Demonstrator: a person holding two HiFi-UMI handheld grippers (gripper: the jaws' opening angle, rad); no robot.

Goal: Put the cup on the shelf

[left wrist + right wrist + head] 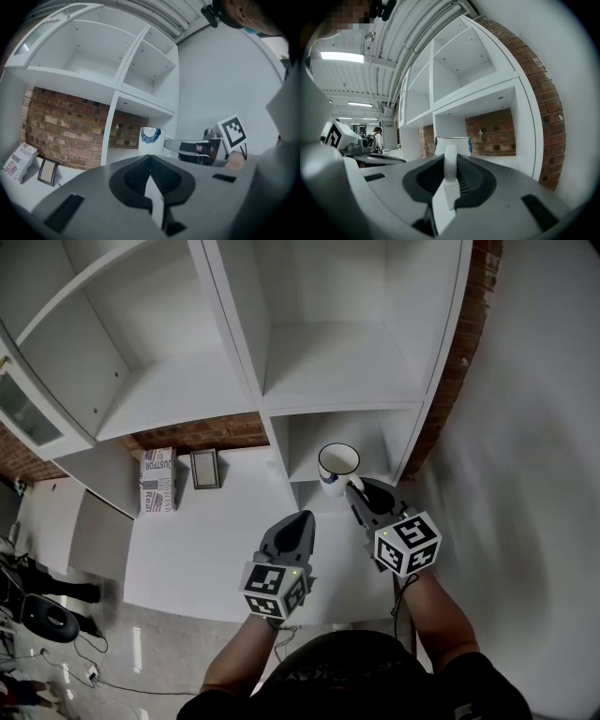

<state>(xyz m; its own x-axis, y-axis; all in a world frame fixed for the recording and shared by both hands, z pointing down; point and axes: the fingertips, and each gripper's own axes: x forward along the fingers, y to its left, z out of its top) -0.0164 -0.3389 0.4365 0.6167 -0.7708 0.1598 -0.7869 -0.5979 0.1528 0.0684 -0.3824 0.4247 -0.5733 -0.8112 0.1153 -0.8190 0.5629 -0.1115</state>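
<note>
The right gripper point(359, 489) has its fingers clamped on the handle of the cup point(337, 465), which is held upright at frame centre. It is at the mouth of the shelf's lowest bay point(380, 442), which opens just above it in the picture. The left gripper point(302, 521), its fingers pressed together and empty, sits lower left of the cup and is the farther of the two.

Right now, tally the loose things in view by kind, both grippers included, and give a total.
Cup: 1
Picture frame: 1
Printed box: 1
Grippers: 2, the left gripper and the right gripper
Total: 5
</note>
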